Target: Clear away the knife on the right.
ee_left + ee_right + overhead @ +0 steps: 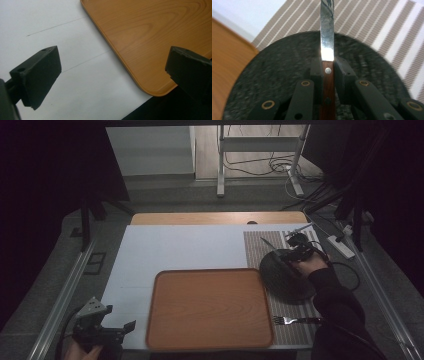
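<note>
High view shows, at the near left corner of the table, the left gripper (131, 325) held by a hand (80, 351) low over the white table surface (175, 247), pointing to the right toward the wooden tray (210, 307). In the left gripper view its two black jaws stand wide apart with nothing between them, and under them are the white surface and the near left rounded corner of the tray (150, 50), just beside the table edge. The tray lies in the near middle of the table and its inside is bare wood. To the right of the tray lies a striped placemat (255, 245), and at its near end there is a fork (295, 320), with the tines pointing left toward the tray. A little farther on the placemat rests a dark round plate (280, 280), touching or just beside the right edge of the tray. Over the far right part of the plate, the right gripper (285, 254) is held by the person's right hand (312, 265) in a dark sleeve. In the right gripper view its jaws are closed narrow on a knife (327, 45), gripping the brown wooden handle just below the blade. The shiny blade points away from the gripper, above the plate (287, 75) and over the placemat (367, 22) at the far side.
</note>
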Action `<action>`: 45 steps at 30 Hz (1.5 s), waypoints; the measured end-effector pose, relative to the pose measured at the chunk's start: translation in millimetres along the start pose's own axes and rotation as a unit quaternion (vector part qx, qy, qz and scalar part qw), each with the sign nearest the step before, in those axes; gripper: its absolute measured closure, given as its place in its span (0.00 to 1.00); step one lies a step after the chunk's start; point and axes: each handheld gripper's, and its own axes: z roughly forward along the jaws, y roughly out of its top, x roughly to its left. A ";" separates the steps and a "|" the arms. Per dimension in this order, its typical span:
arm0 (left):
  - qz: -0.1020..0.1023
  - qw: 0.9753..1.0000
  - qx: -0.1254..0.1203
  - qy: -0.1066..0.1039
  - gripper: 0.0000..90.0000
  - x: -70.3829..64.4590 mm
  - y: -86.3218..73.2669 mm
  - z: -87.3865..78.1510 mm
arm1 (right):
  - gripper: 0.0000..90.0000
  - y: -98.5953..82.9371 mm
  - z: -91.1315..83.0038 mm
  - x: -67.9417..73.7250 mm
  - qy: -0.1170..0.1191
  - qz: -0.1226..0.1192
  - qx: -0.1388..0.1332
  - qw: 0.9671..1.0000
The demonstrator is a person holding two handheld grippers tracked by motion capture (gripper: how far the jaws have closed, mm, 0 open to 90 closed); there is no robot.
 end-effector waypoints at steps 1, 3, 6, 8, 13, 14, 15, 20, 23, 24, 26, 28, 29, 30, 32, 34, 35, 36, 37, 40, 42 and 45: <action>-0.001 1.000 0.000 0.000 0.01 -0.1 0.0 0.1 | 0.86 -1.0 0.1 3.6 0.002 -0.002 0.001 1.000; 0.001 1.000 0.001 0.001 0.01 -0.4 0.2 0.3 | 0.86 -2.6 -0.3 11.4 0.007 -0.005 0.001 1.000; 0.001 1.000 0.001 0.001 0.01 -0.4 0.2 0.2 | 0.86 -4.7 -2.0 23.2 0.017 -0.008 -0.003 1.000; 0.001 1.000 0.001 0.001 0.01 -0.3 0.1 0.1 | 0.86 -6.4 -3.0 31.9 0.020 -0.010 -0.003 1.000; 0.001 1.000 0.000 0.000 0.01 -0.2 0.1 0.1 | 0.86 -11.3 -4.5 45.5 0.028 -0.013 -0.003 1.000; 0.001 1.000 0.000 0.000 0.01 -0.2 0.1 0.1 | 0.86 -12.9 -4.5 48.6 0.030 -0.013 -0.002 0.999; 0.001 1.000 0.000 0.000 0.01 -0.3 0.2 0.1 | 0.86 -13.9 -4.8 50.6 0.032 -0.014 -0.001 0.999; 0.000 1.000 0.000 0.000 0.01 -0.4 0.2 0.3 | 0.86 -20.2 -7.6 64.3 0.040 -0.017 0.001 0.999; 0.001 1.000 0.000 0.001 0.01 -0.4 0.2 0.2 | 0.86 -23.9 -9.8 73.7 0.044 -0.023 0.002 0.999; 0.001 1.000 0.000 0.001 0.01 -0.4 0.3 0.2 | 0.86 -25.3 -10.6 77.4 0.046 -0.026 0.001 0.999; 0.002 1.000 0.001 0.001 0.01 -0.6 0.3 0.3 | 0.86 -27.5 -12.0 83.0 0.053 -0.028 0.001 0.998; 0.002 1.000 0.001 0.001 0.01 -0.8 0.4 0.5 | 0.86 -29.5 -12.9 87.5 0.060 -0.028 0.000 0.998; 0.002 1.000 0.001 0.001 0.01 -0.9 0.4 0.5 | 0.86 -30.7 -13.4 90.0 0.062 -0.030 0.000 0.998; 0.002 1.000 0.001 0.001 0.01 -0.9 0.4 0.6 | 0.86 -31.9 -13.9 92.6 0.063 -0.032 0.002 0.997; 0.001 1.000 0.002 0.002 0.01 -0.8 0.5 0.6 | 0.86 -34.4 -14.7 97.9 0.065 -0.034 0.001 0.997; 0.001 1.000 0.002 0.002 0.01 -0.9 0.6 0.7 | 0.86 -36.2 -15.5 102.0 0.066 -0.036 0.002 0.997; 0.001 1.000 0.002 0.002 0.01 -0.9 0.6 0.8 | 0.86 -37.2 -15.9 104.6 0.067 -0.036 0.003 0.997; 0.001 1.000 0.002 0.002 0.01 -0.9 0.7 0.8 | 0.86 -38.2 -16.3 107.1 0.068 -0.037 0.002 0.997; 0.002 1.000 0.003 0.002 0.01 -0.8 0.8 0.9 | 0.86 -39.1 -16.7 109.7 0.071 -0.038 0.003 0.997; 0.002 1.000 0.003 0.002 0.01 -0.8 1.0 1.1 | 0.86 -41.3 -17.4 118.6 0.072 -0.044 0.004 0.996; 0.003 1.000 0.004 0.002 0.01 -0.9 1.1 1.2 | 0.86 -42.1 -17.3 123.7 0.073 -0.047 0.005 0.996; 0.002 1.000 0.003 0.001 0.01 -0.7 1.1 1.2 | 0.86 -43.5 -16.2 133.5 0.076 -0.056 0.007 0.995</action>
